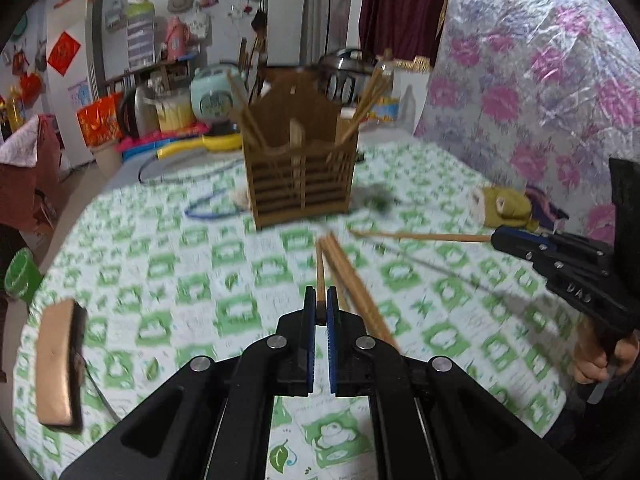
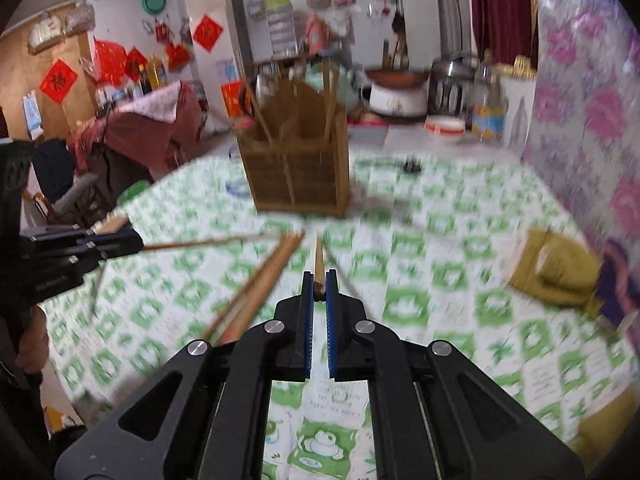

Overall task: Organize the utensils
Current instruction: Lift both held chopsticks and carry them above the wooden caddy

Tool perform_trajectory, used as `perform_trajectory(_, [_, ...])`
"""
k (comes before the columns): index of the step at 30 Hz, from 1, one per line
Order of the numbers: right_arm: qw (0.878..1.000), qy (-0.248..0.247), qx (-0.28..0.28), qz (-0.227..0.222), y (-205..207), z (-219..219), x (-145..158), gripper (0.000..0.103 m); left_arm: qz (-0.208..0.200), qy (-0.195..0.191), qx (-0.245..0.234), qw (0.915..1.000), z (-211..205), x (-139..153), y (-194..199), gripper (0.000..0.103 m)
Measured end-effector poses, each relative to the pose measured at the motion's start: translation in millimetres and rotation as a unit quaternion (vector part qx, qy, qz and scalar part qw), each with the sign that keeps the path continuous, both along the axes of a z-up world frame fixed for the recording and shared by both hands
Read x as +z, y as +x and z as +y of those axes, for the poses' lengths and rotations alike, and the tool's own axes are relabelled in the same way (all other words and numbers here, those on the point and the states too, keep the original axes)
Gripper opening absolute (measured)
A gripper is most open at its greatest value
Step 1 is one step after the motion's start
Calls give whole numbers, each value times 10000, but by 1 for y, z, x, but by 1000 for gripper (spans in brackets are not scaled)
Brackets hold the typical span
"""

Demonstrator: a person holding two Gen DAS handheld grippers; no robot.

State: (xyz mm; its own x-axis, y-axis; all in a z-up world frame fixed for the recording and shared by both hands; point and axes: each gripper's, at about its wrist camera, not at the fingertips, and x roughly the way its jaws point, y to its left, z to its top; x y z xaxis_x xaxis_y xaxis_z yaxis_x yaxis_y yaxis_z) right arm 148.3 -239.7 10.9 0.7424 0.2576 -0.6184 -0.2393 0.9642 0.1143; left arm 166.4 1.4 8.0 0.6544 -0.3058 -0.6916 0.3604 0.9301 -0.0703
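One chopstick (image 1: 320, 276) is clamped at its near end between the blue pads of the left gripper (image 1: 320, 308), its shaft pointing forward toward the wooden utensil holder (image 1: 300, 168); a second chopstick (image 2: 319, 258) is clamped the same way in the right gripper (image 2: 319, 294), whose jaws are drawn tight on it. In the left wrist view the right gripper (image 1: 498, 238) is seen at the right edge, its chopstick (image 1: 420, 235) reaching leftward across the green-patterned tablecloth (image 1: 168, 280); a person's hand (image 1: 600, 356) is seen below it. A loose bundle of chopsticks (image 1: 356, 288) lies on the cloth just beside the left gripper's stick, between the two grippers. The holder stands upright further back near the table's middle, with chopsticks (image 1: 368, 104) already leaning out of its left and right compartments; nothing solid lies between the held sticks and the holder except open cloth. An olive cloth toy (image 1: 504, 206) lies to the right near the floral wall covering (image 1: 540, 80); a blue cord (image 1: 208, 210) is curled to the holder's left; a tan-and-black block (image 1: 60, 364) sits at the near left edge; a rice cooker (image 1: 212, 100) and a kettle (image 1: 136, 112) are crowded behind, well apart from the holder. Both views are blurred.
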Motion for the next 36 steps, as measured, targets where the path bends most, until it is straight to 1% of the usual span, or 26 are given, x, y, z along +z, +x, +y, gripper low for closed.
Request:
perform_trajectory(3, [9994,73,7,-335,-1,-1,30,7,-190,-48,-16,9998,-4,21,1,5])
perform_trajectory(7, [9979,96,9,-637,-3,-1,59,7,-362,-166,-30,9992,-7,45,2,6])
perform_trajectory(9, [9975,102,39,-692,-5,0,65,7,-411,-226,-70,9989,-8,55,2,6])
perform_trajectory(13, [9973,97,106,-721,-2,1,73,7,-474,-206,-158,9985,-10,72,9,5])
perform_trajectory(19, [9966,110,161,-805,15,10,86,7,-407,-274,-144,9987,-10,91,42,5])
perform_trajectory(22, [9957,77,209,-894,34,19,98,7,-555,-272,-71,9981,-11,110,64,5])
perform_trajectory(25, [9943,71,239,-1033,58,30,116,7,-750,-393,36,9964,-10,138,89,5])
perform_trajectory(28, [9925,132,219,-1196,87,40,137,7,-1001,-565,168,9932,-10,167,117,5])
perform_trajectory(30, [9911,198,159,-1304,103,44,147,7,-1196,-638,269,9904,-10,181,132,5])
perform_trajectory(33, [9889,395,25,-1430,132,46,161,7,-1502,-618,515,9854,-11,189,156,5])
perform_trajectory(36, [9877,486,-99,-1482,156,47,161,7,-1579,-668,671,9829,-11,181,177,5])
